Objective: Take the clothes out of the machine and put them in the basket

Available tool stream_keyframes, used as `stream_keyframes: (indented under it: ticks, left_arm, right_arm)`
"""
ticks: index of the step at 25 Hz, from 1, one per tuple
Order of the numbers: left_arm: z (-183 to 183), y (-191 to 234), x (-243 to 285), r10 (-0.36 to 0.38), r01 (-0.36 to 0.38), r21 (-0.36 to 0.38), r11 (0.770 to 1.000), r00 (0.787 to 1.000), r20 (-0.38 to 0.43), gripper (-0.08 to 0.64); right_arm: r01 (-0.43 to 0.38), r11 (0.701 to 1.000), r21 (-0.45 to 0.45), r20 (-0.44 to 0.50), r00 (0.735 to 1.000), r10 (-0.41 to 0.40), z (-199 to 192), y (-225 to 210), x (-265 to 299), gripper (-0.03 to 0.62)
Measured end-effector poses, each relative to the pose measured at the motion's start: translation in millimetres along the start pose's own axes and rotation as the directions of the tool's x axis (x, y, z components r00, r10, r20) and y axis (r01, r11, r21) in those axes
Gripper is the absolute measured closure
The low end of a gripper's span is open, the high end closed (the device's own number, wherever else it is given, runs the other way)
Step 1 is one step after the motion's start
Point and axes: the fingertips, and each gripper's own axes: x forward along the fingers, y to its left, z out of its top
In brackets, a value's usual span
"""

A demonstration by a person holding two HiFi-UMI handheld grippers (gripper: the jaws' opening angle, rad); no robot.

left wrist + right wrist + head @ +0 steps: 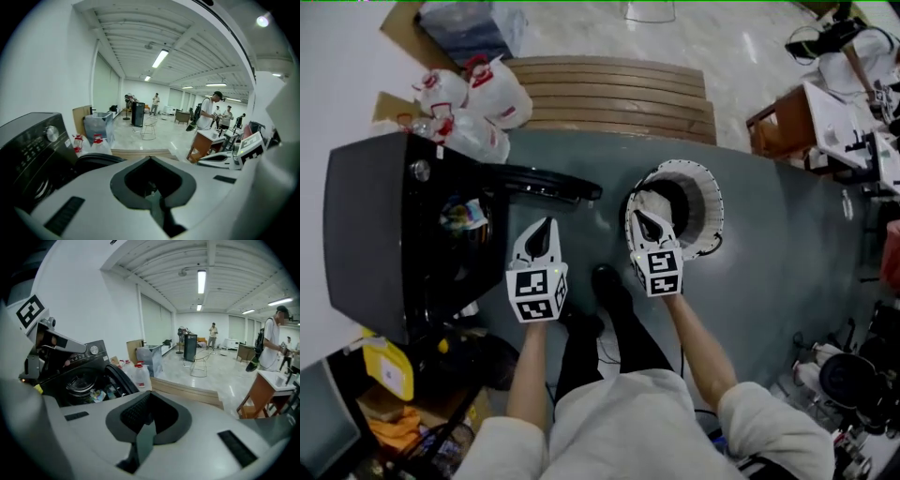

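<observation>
The black washing machine [366,234] stands at the left with its door [548,183] swung open. A colourful piece of clothing [464,216] lies in the drum, also seen in the right gripper view as the clothing [96,394]. The round white basket [710,202] sits on the grey floor to the right, and its inside looks dark. My left gripper [546,228] hovers between the door and the basket, shut with nothing in it [157,199]. My right gripper [651,223] is over the basket's near left rim, shut and empty [145,427].
White jugs with red caps [478,94] stand behind the machine, beside a low wooden platform [619,94]. A wooden desk [787,117] with equipment is at the far right. The person's black shoes [605,281] are just below the grippers. People [206,112] stand far off in the room.
</observation>
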Motion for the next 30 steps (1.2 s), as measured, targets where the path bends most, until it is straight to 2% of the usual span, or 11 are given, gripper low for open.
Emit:
stream_keyframes:
  ticks: [4, 8, 12, 17, 21, 23, 26, 30]
  left_arm:
    - [-23, 67, -45, 0.135, -0.133, -0.088, 0.987, 0.991, 0.011, 0.543]
    - [-49, 130, -92, 0.25, -0.245, -0.16, 0.956, 0.968, 0.012, 0.543]
    - [-89, 190, -139, 0.357, -0.347, -0.231, 0.909, 0.934, 0.0, 0.543]
    - [-127, 247, -202, 0.465, -0.449, -0.31, 0.838, 0.885, -0.025, 0.543]
    - [-168, 272, -238, 0.524, -0.505, -0.356, 0.786, 0.85, -0.05, 0.543]
    - [-181, 282, -253, 0.541, -0.523, -0.366, 0.769, 0.839, -0.062, 0.543]
    - [-191, 295, -267, 0.552, -0.534, -0.378, 0.756, 0.831, -0.068, 0.543]
    - [-214, 296, -254, 0.549, -0.528, -0.387, 0.756, 0.833, -0.065, 0.543]
  right_arm:
    - [-0.132, 0.988, -0.078, -0.004, 0.991, 0.132, 15, 75, 27, 0.571]
    - [-0.248, 0.957, -0.151, -0.019, 0.969, 0.248, 25, 155, 49, 0.571]
    - [-0.355, 0.908, -0.223, -0.045, 0.934, 0.354, 23, 239, 70, 0.571]
    - [-0.472, 0.832, -0.293, -0.087, 0.879, 0.468, 24, 338, 83, 0.571]
    - [-0.544, 0.768, -0.337, -0.114, 0.834, 0.541, 12, 403, 89, 0.571]
    - [-0.572, 0.739, -0.357, -0.122, 0.813, 0.57, 11, 433, 91, 0.571]
    - [-0.596, 0.708, -0.38, -0.125, 0.791, 0.599, 15, 468, 97, 0.571]
    - [-0.604, 0.69, -0.398, -0.117, 0.78, 0.615, 4, 485, 117, 0.571]
